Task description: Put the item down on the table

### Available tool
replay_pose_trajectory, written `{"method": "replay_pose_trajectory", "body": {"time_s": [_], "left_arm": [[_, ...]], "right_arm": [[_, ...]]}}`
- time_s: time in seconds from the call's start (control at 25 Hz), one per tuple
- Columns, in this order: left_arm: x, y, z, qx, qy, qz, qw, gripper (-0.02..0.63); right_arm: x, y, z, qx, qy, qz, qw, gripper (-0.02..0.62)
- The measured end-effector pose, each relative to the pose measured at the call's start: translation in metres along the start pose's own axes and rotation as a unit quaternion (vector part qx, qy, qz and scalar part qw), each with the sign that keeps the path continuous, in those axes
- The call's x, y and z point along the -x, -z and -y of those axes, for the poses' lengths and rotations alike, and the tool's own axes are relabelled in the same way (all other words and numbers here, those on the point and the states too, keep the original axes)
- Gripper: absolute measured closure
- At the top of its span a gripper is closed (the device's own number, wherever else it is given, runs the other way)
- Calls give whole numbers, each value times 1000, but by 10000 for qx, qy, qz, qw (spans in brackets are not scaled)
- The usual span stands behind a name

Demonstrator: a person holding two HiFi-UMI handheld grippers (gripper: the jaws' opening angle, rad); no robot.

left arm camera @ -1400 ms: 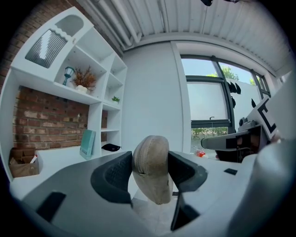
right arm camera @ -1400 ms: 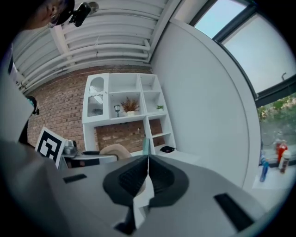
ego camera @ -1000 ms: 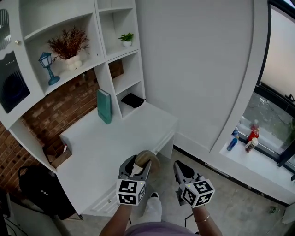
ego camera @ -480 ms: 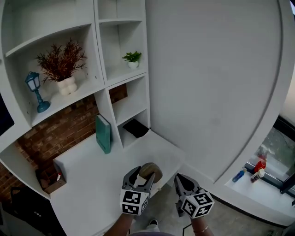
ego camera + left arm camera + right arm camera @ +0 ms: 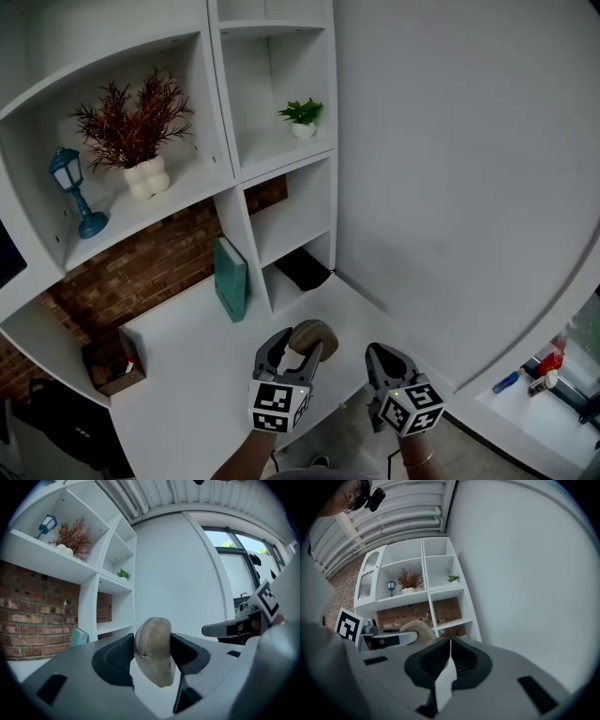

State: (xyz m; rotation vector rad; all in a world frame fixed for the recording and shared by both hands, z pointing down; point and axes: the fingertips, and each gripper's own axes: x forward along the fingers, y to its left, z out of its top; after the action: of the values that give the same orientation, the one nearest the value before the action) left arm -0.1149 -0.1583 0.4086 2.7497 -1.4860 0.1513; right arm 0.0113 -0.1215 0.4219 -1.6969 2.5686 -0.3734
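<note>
Gripping tan item [image 5: 153, 648] between both pads: left gripper [image 5: 292, 349], lower centre, seen over white table [image 5: 187, 375] | right gripper [image 5: 449, 660], lower right: jaws closed together, empty.

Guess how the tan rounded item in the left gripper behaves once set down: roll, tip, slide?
Likely to rock or roll: the tan rounded item is egg-like, no flat face showing. Probably firm: the left gripper pinches it without visible denting. Matte seamed surface looks grippy, so sliding seems unlikely.
</note>
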Motion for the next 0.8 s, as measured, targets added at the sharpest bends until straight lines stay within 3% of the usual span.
{"method": "replay_pose_trajectory", "body": {"time_s": [0.48,0.64,0.8], "left_arm": [[-61,-39,-21,-846,-847,86,9928,365],[-85,-63,-23,-1265,-1078,147,9860,365],[-101,-81,-25,-1859,-1330,99,9735,365]], "right_arm": [[-84,-47,35,339,-1207,-45,9921,595],[-103,-64,50,435,-1568,-6,9867,595],[-118,-72,56,419,-1898,21,9809,595]]}}
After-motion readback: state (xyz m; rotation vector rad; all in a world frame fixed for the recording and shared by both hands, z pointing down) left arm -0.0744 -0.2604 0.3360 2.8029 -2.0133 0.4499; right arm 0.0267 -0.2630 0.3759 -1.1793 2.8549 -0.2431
